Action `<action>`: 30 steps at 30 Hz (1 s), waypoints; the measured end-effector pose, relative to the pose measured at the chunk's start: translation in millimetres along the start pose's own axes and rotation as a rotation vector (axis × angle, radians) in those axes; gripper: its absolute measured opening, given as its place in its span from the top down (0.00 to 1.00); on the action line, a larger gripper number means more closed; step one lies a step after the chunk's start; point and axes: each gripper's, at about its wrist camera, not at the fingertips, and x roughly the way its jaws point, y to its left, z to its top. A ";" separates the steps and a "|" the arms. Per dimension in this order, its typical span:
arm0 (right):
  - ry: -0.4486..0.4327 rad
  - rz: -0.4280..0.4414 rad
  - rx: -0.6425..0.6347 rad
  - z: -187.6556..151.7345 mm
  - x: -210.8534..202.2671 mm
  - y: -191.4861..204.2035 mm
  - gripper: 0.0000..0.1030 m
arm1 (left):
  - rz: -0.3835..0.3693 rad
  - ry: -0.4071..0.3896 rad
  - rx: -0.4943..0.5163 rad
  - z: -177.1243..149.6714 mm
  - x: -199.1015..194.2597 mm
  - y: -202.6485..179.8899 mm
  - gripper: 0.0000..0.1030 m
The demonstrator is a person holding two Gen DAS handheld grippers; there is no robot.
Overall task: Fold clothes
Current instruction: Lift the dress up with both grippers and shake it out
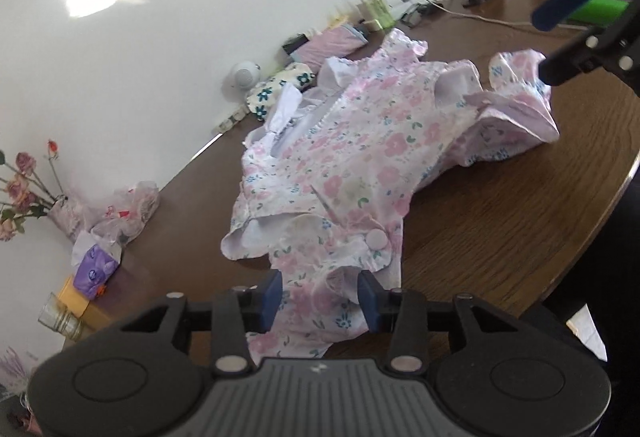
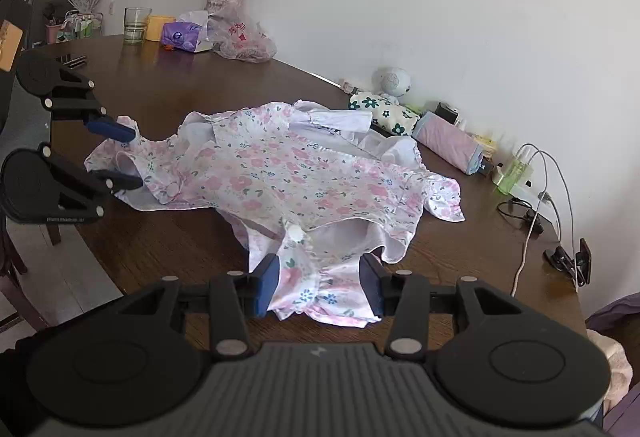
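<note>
Floral dress [image 2: 288, 173] lies crumpled mid-table [image 2: 160, 93], thin, soft and light; I'd pinch its hem corners. Left tongs [image 1: 319, 295] and right tongs [image 2: 319, 287] stand half open astride fabric, gripping nothing.

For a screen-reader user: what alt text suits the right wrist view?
A pink floral garment lies spread on a brown table; the right gripper and left gripper stand open at its edges.
</note>
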 end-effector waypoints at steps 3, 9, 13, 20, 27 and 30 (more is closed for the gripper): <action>0.023 -0.028 0.057 -1.2 14.5 8.5 0.57 | 0.009 0.012 0.039 -2.4 4.6 -6.7 0.60; 0.027 -0.095 0.074 -4.8 28.6 31.5 0.64 | -0.020 0.027 -0.077 2.3 6.7 5.5 0.88; 0.075 -0.154 0.049 -14.4 37.0 39.0 0.70 | 0.006 0.020 -0.200 0.7 6.2 18.3 0.96; 0.039 -0.198 0.032 -20.2 29.9 33.5 1.00 | 0.026 -0.074 -0.446 6.6 -12.2 58.8 0.99; -0.284 -0.397 -0.146 59.1 -43.8 -12.1 1.00 | 0.089 -0.449 -0.403 81.6 -90.3 137.4 0.99; -0.456 -0.515 -0.236 102.8 -91.0 -30.3 1.00 | 0.087 -0.601 -0.368 116.3 -135.7 179.5 0.99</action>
